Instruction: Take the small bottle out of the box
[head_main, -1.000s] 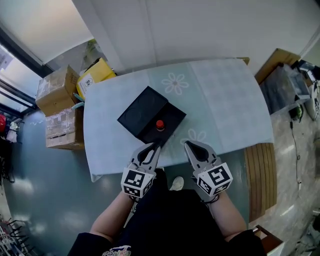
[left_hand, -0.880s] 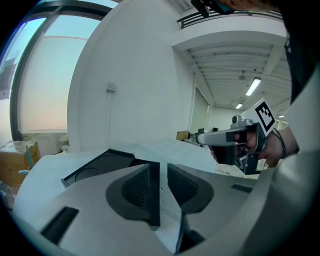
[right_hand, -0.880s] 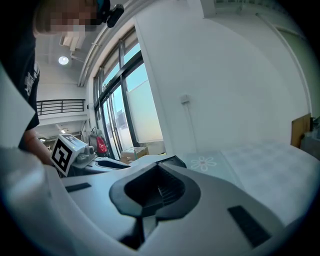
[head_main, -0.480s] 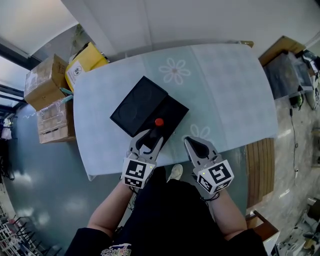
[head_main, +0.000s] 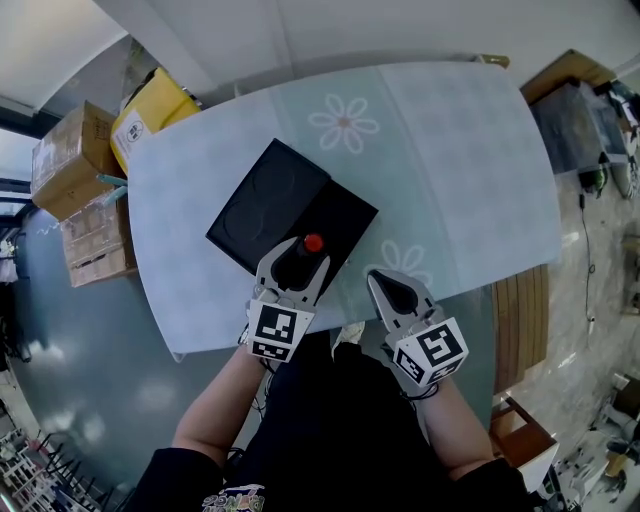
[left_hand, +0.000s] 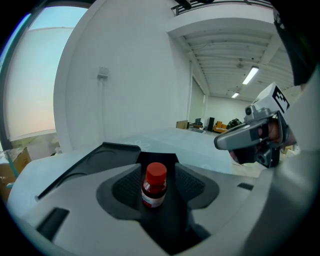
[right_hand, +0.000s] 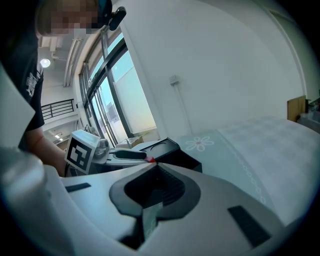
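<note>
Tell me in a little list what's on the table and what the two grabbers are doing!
Table: covered by a pale cloth with flower prints
Box: black, open, on the near part of the table
Small bottle: red cap, upright in the box
Left gripper: jaws have just been opening; they stand apart on either side of the bottle, pads not pressing it
Right gripper: jaws together, empty, beside the box
Task so far: bottle not yet taken out

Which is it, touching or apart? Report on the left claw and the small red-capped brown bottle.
Apart. The left gripper view shows the left claw, its jaws just opened wide, straddling the small red-capped brown bottle with a gap on each side.
</note>
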